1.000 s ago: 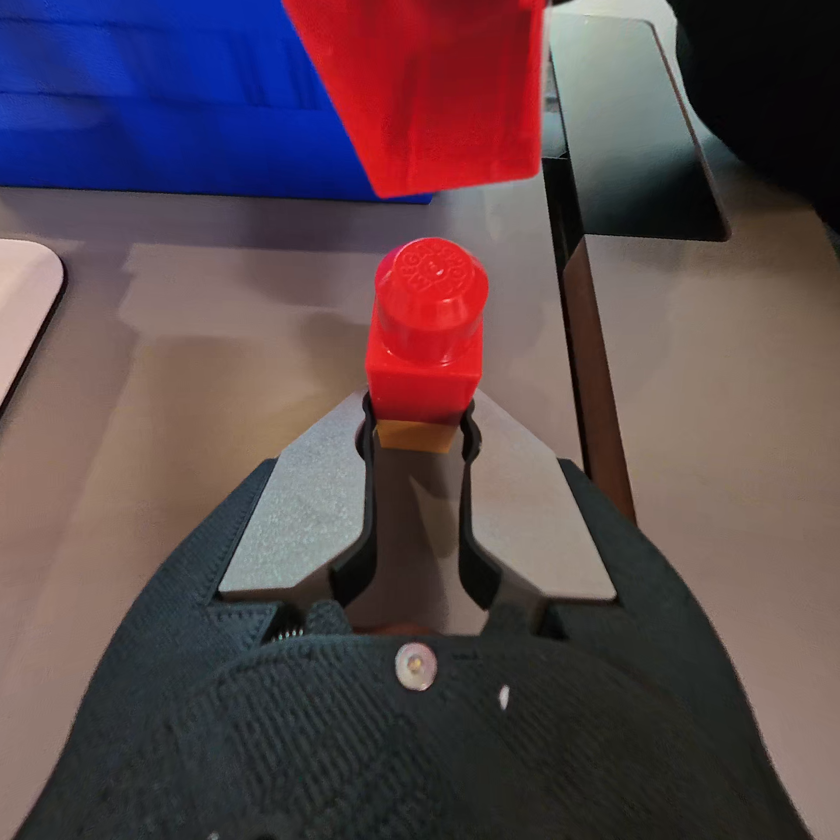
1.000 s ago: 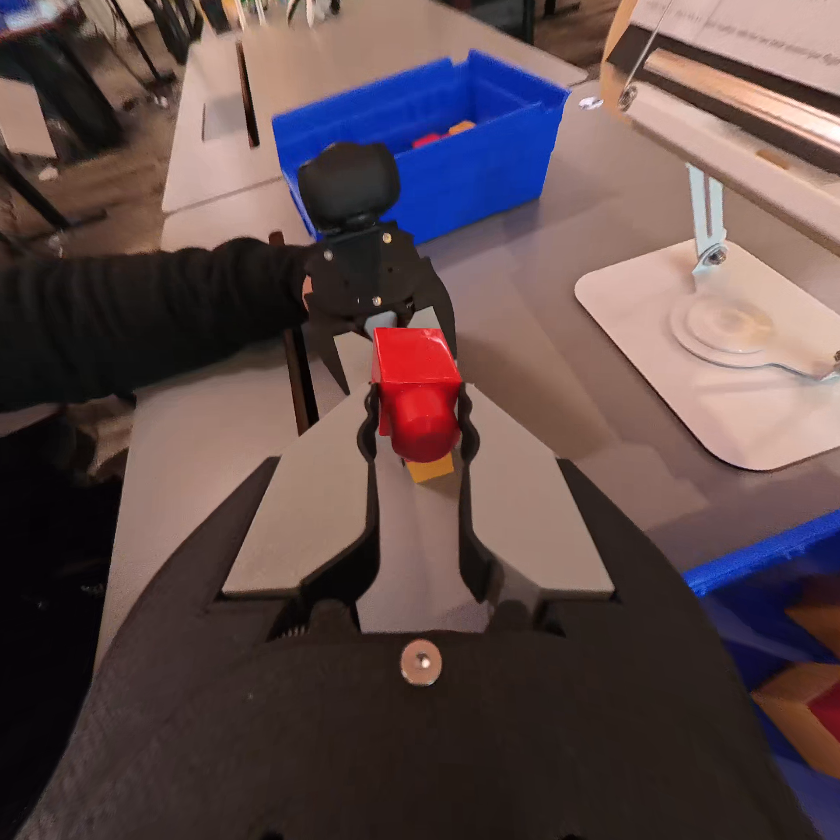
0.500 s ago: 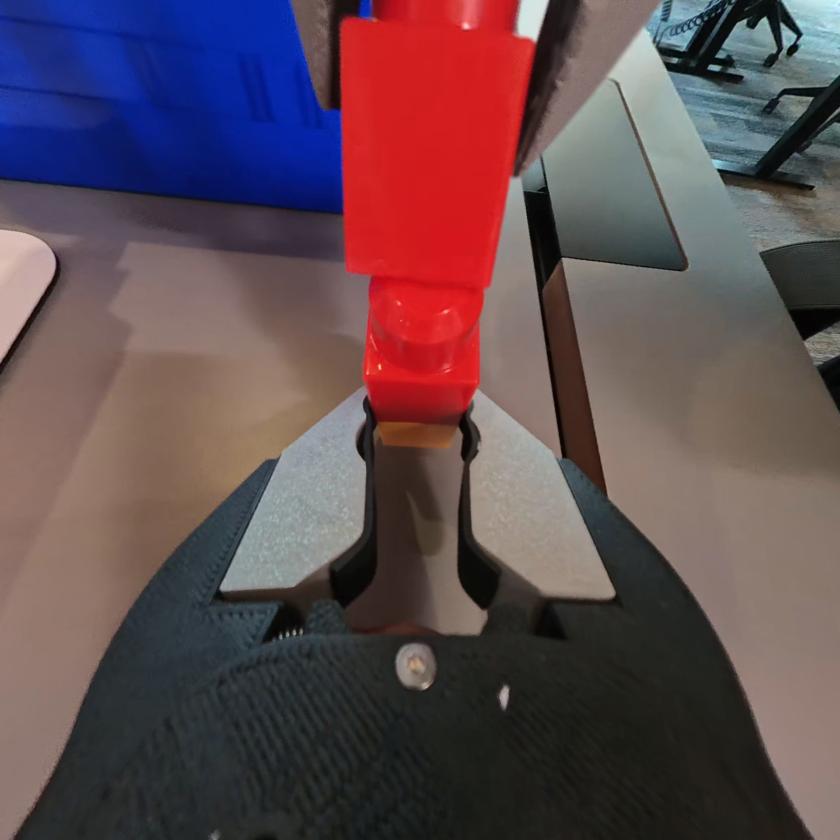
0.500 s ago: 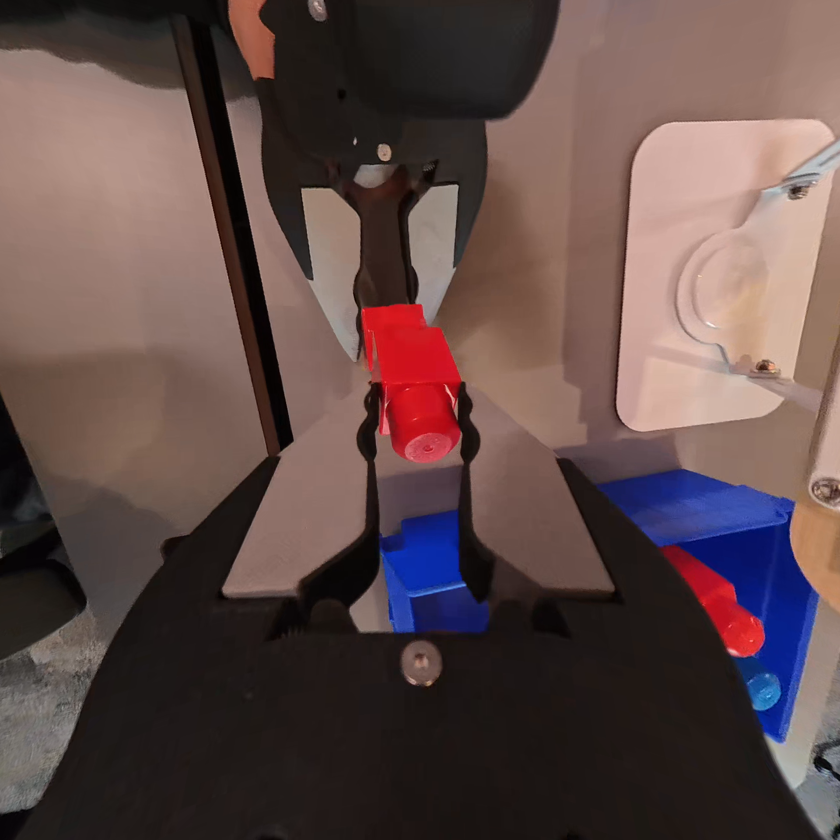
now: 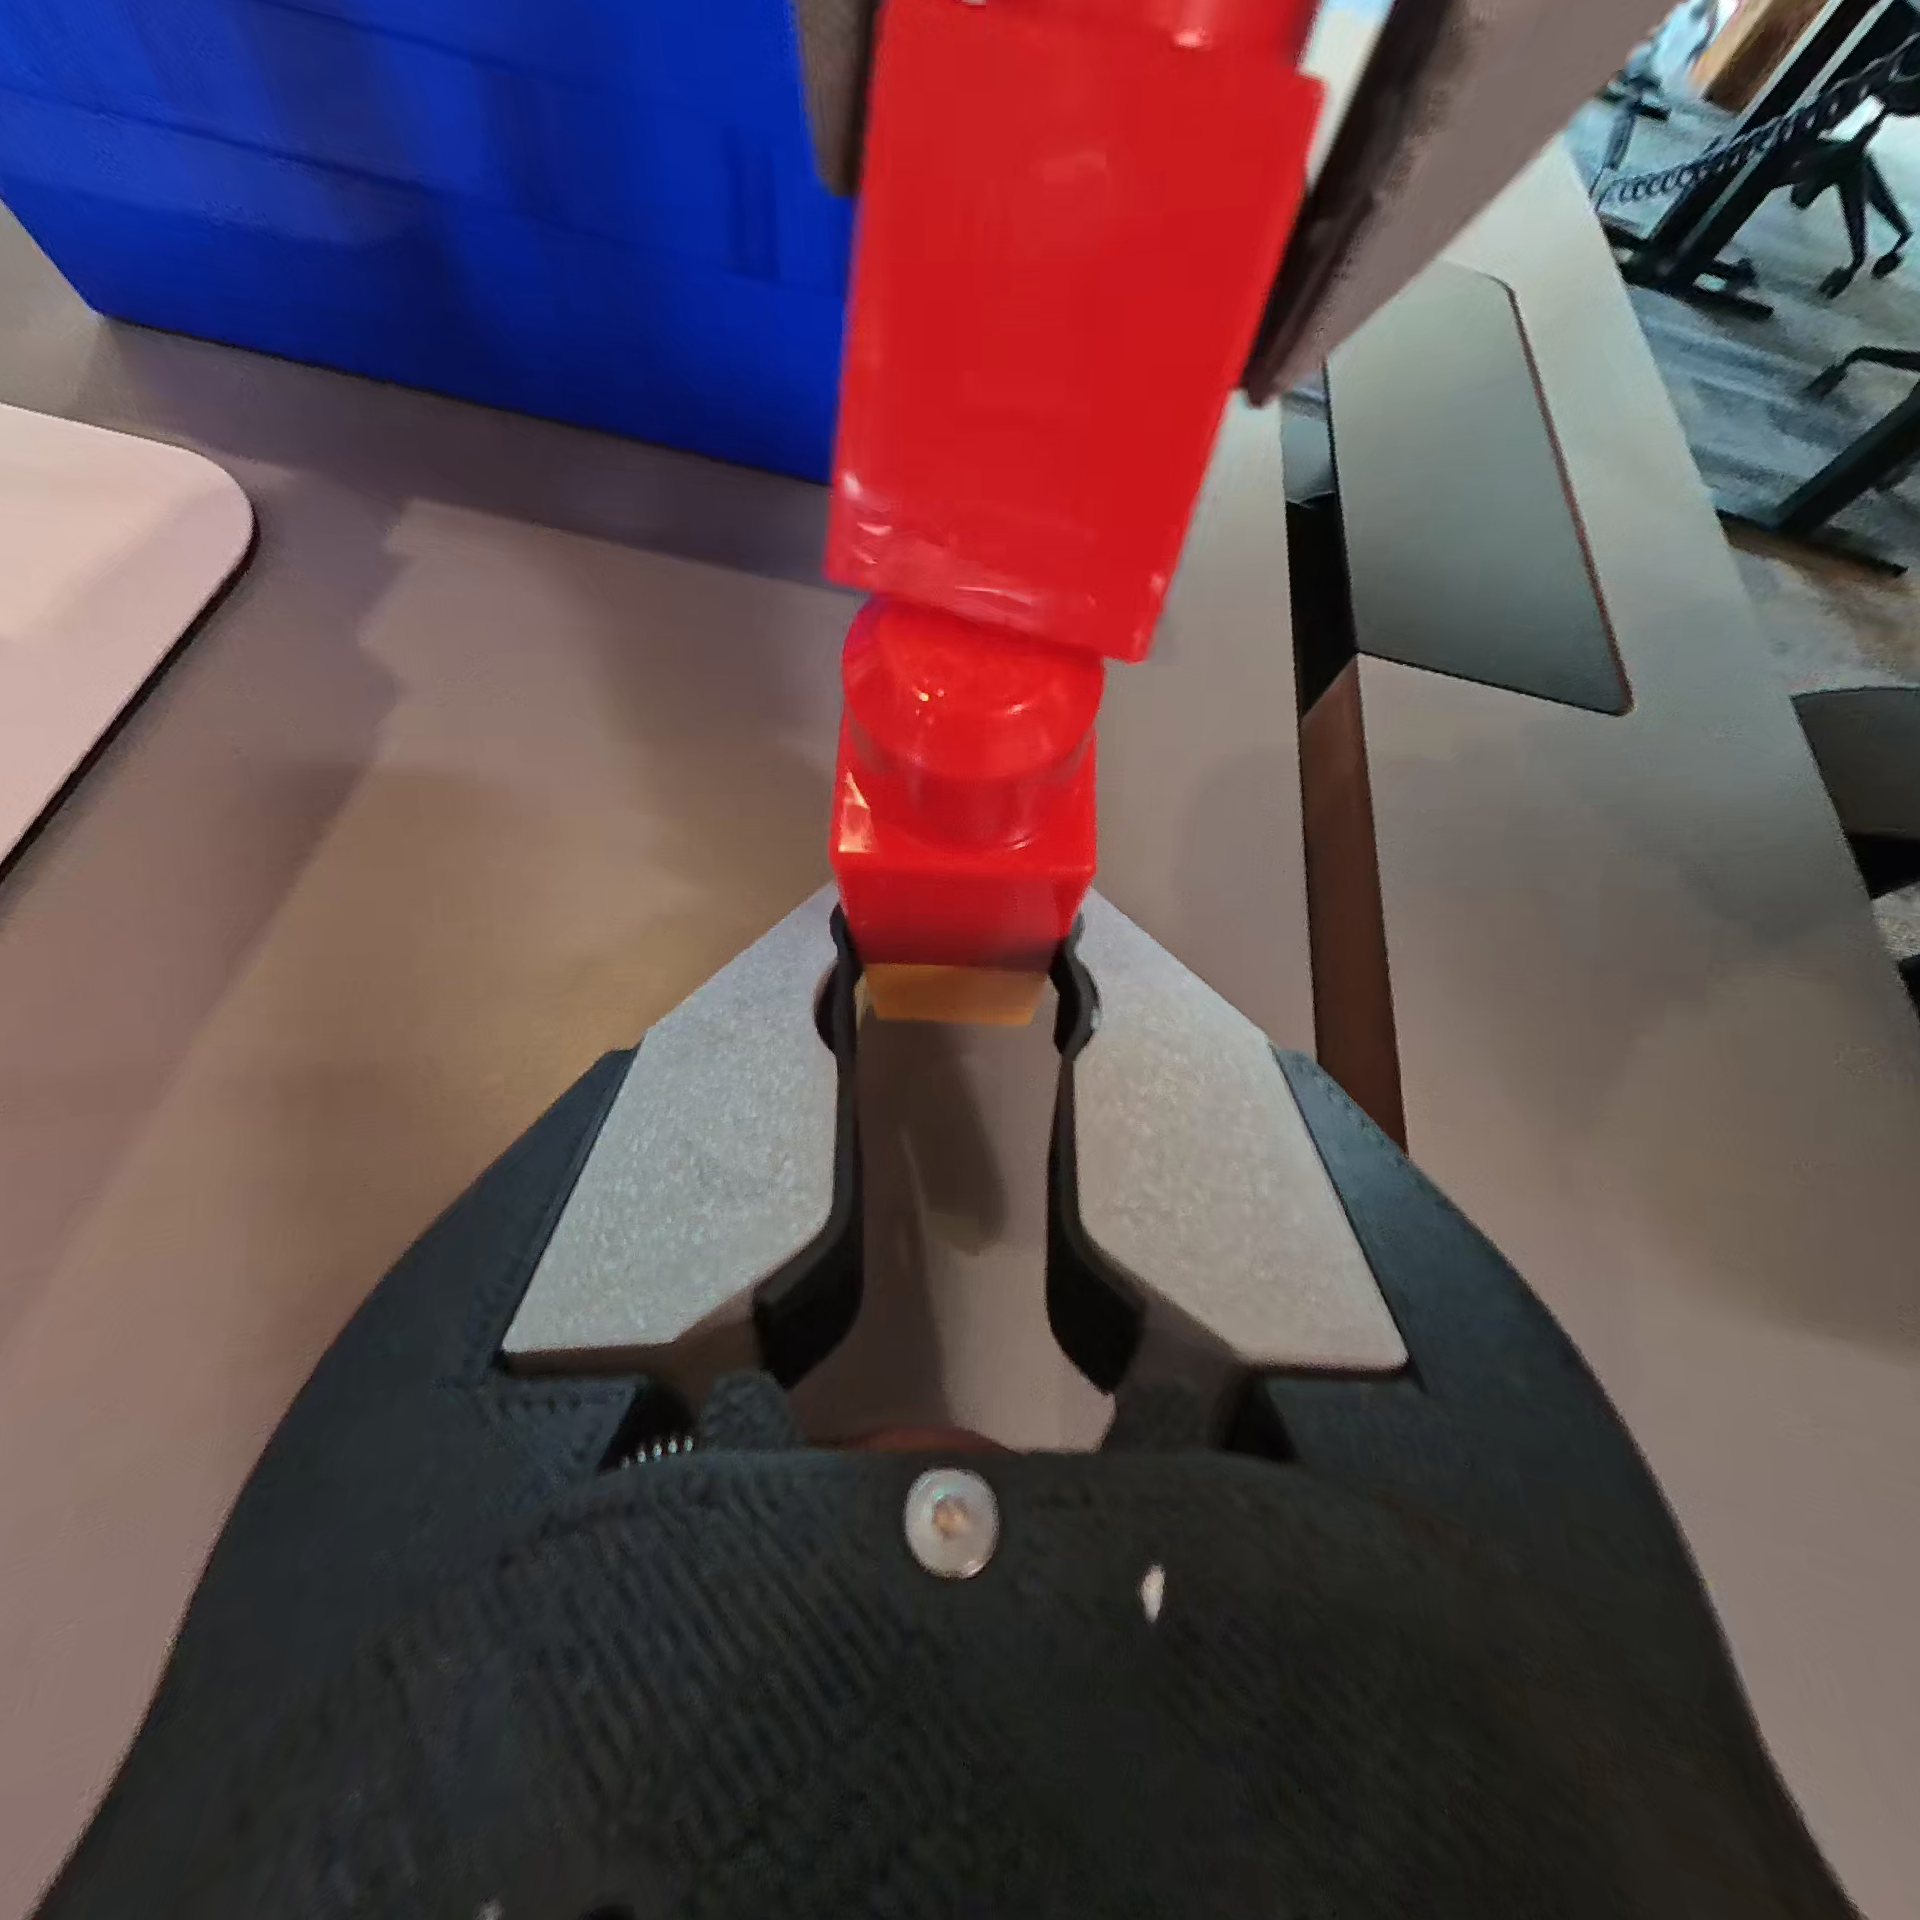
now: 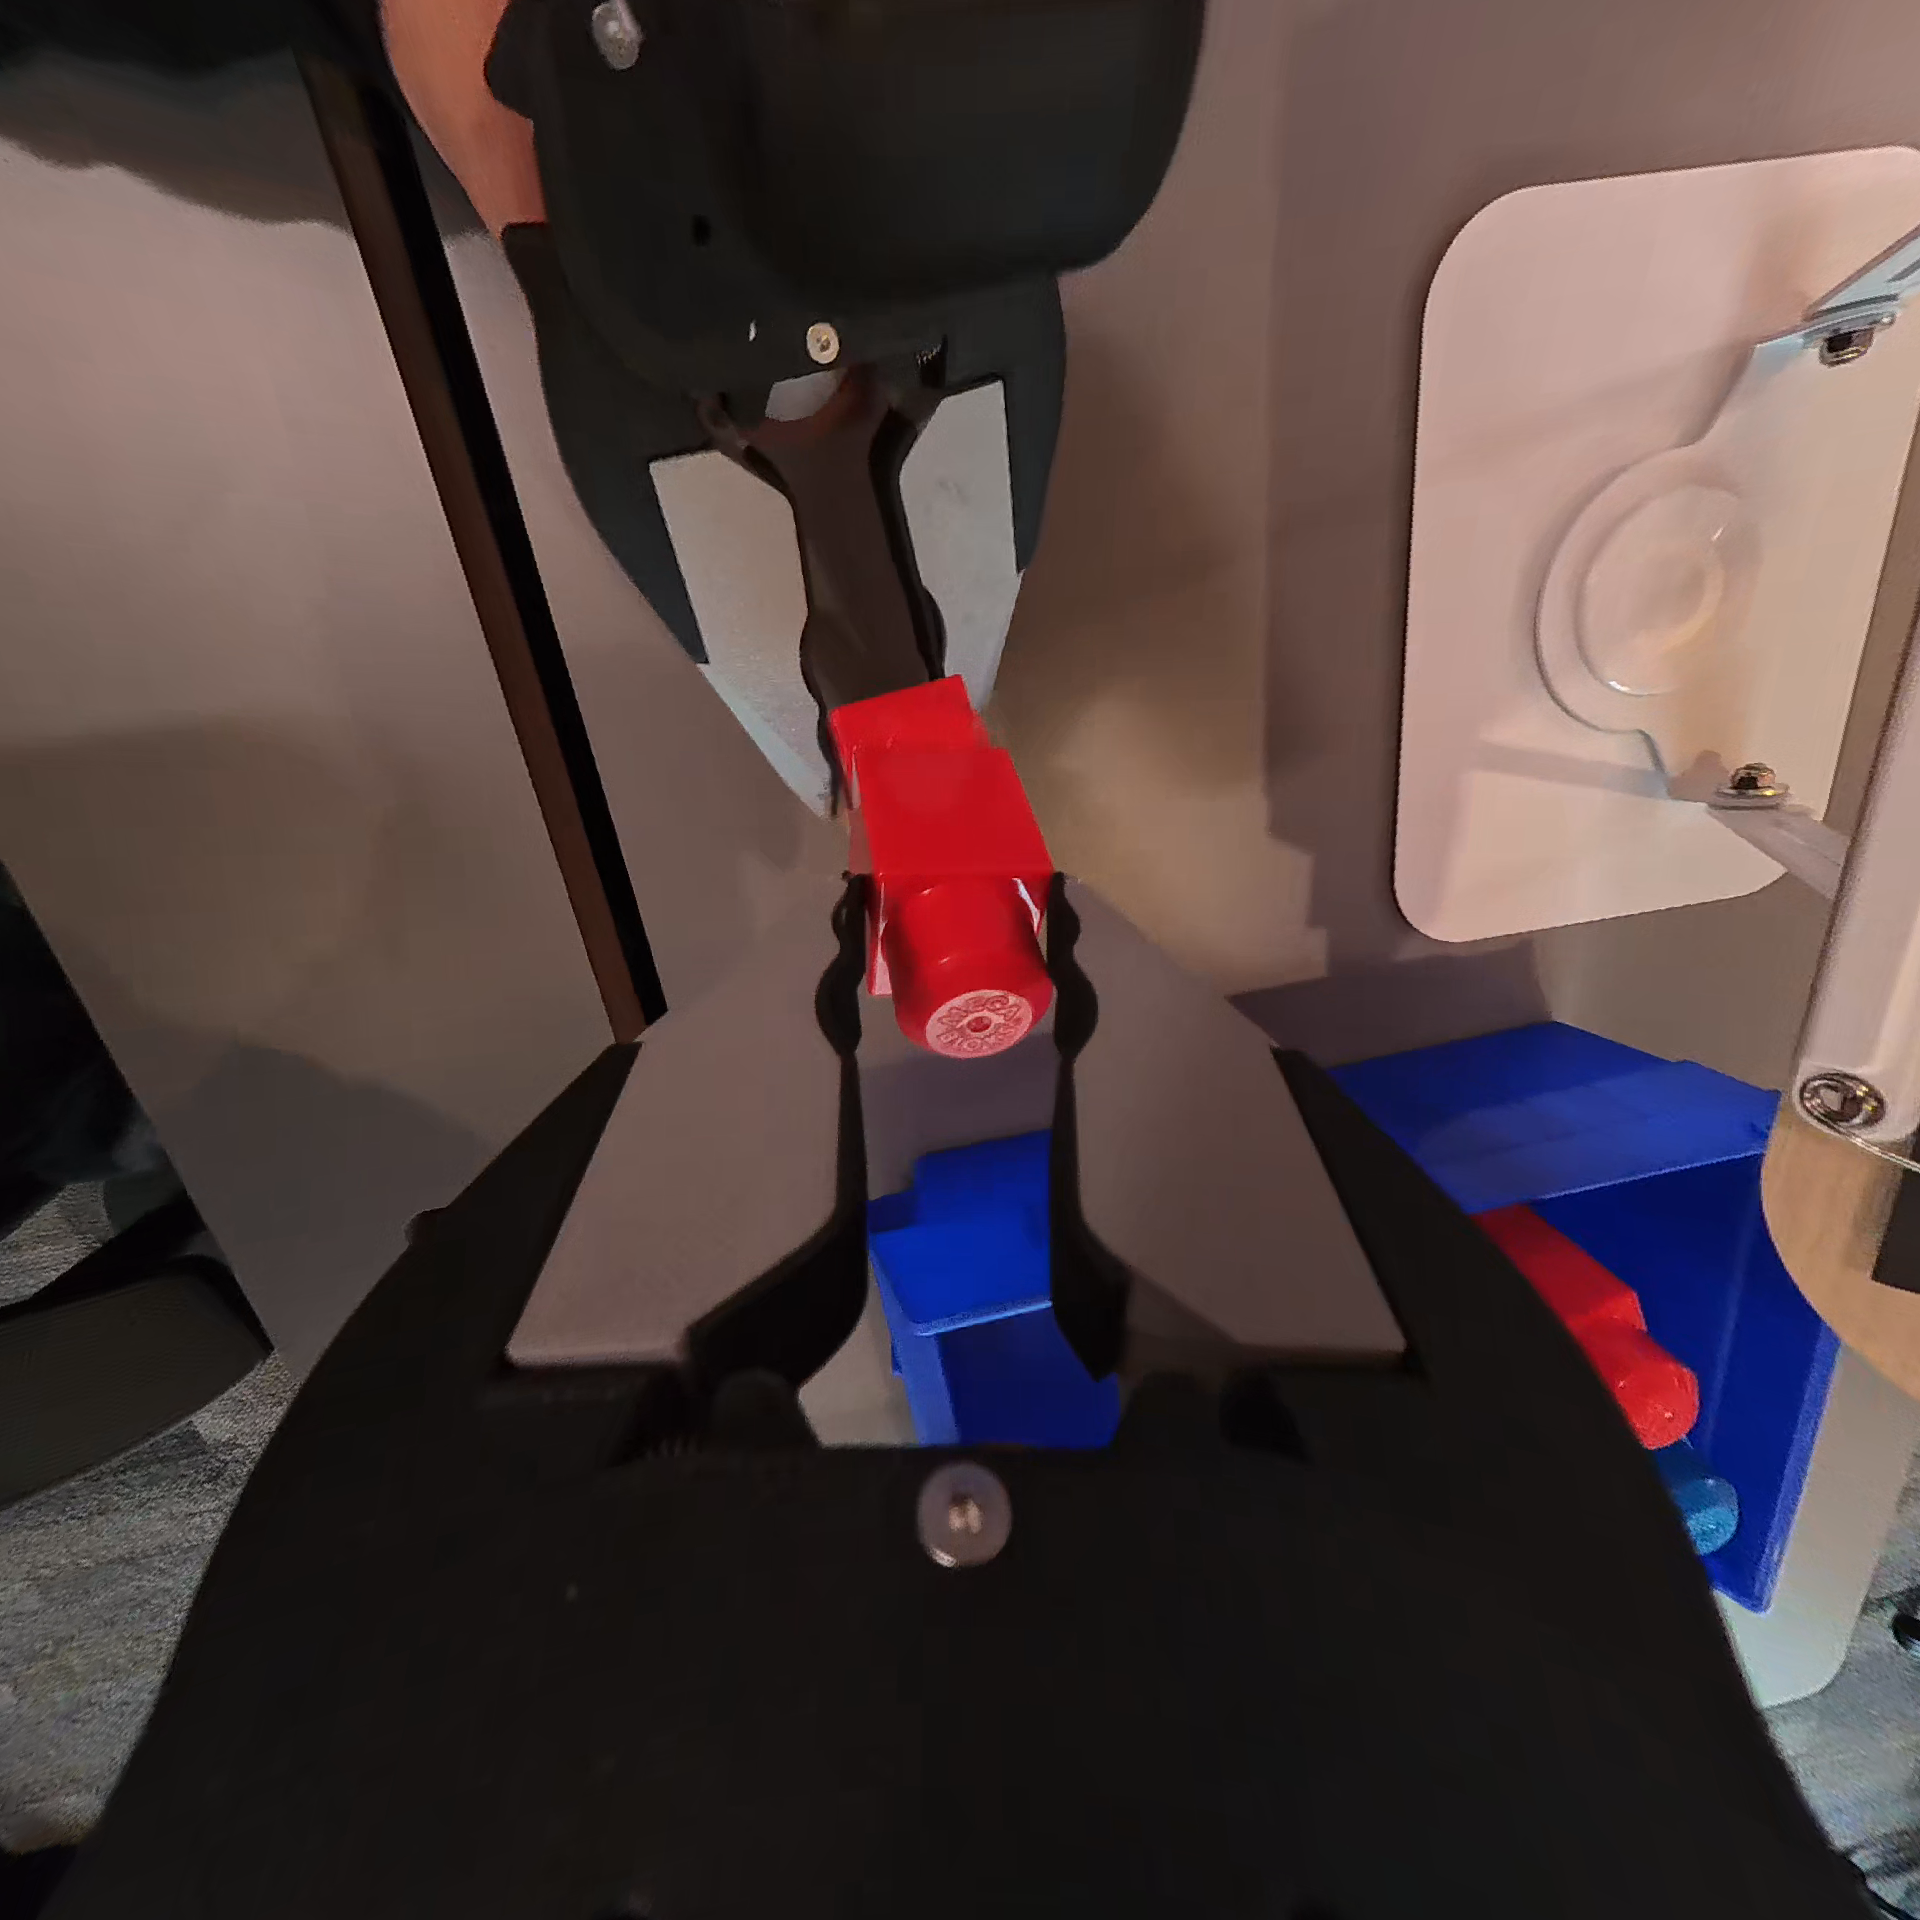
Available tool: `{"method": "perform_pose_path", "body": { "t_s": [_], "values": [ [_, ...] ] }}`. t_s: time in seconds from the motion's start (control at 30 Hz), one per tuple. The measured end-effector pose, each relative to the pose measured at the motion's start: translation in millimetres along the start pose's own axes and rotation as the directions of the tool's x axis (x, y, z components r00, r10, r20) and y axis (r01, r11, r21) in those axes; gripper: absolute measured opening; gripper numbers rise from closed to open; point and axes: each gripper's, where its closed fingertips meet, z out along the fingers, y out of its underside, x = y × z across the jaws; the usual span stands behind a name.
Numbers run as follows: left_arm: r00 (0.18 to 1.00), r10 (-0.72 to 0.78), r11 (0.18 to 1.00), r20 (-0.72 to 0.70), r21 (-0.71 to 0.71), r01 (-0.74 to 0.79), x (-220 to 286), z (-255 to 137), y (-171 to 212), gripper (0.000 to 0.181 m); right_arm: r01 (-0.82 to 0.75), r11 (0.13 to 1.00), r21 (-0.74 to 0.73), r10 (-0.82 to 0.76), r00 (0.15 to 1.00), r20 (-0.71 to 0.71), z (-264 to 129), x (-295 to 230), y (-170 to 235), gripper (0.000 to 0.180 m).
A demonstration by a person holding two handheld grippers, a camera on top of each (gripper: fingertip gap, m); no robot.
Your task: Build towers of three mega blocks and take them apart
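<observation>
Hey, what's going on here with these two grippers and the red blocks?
A person is stacking mega blocks with two handheld grippers. The left gripper is shut on a red block that sits on an orange block. The right gripper is shut on a second red block and holds it, tilted, over the first one's stud; it is not pressed fully down. Blue bins stand nearby.

I see upper red block (image 5: 1049,312) tilted, resting on the stud of lower red block (image 5: 961,852), which tops an orange block (image 5: 951,992)
</observation>
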Motion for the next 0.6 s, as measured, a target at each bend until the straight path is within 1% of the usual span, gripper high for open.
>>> {"method": "perform_pose_path", "body": {
  "t_s": [0.1, 0.27, 0.4, 0.5, 0.6],
  "values": [
    [0.999, 0.040, 0.998, -0.015, -0.054, -0.041, 9.1, 8.7, 5.5, 0.034, 0.003, 1.000, -0.013, -0.002, 0.999, 0.035, 3.9, -3.8, 1.6, 0.032],
    [0.998, 0.046, 0.997, -0.033, -0.057, -0.048, 15.2, 13.4, 3.9, 0.034, 0.063, 0.995, -0.078, -0.057, 0.996, 0.072, 9.5, -13.7, 5.6, 0.032],
    [0.999, 0.027, 0.999, -0.043, -0.035, -0.028, 14.5, 11.0, 1.2, 0.034, 0.011, 0.999, -0.030, -0.008, 0.996, 0.091, 12.0, -12.3, -4.9, 0.032],
    [0.999, 0.036, 0.998, -0.036, -0.044, -0.038, 14.6, 11.9, 2.4, 0.034, -0.017, 1.000, -0.010, 0.018, 0.994, 0.110, 16.4, -12.2, -3.8, 0.033],
    [0.999, 0.027, 0.999, -0.038, -0.032, -0.028, 13.8, 10.9, 0.8, 0.034, -0.053, 0.997, 0.050, 0.046, 0.991, 0.126, 19.6, -11.9, -4.9, 0.033]
  ]
}}
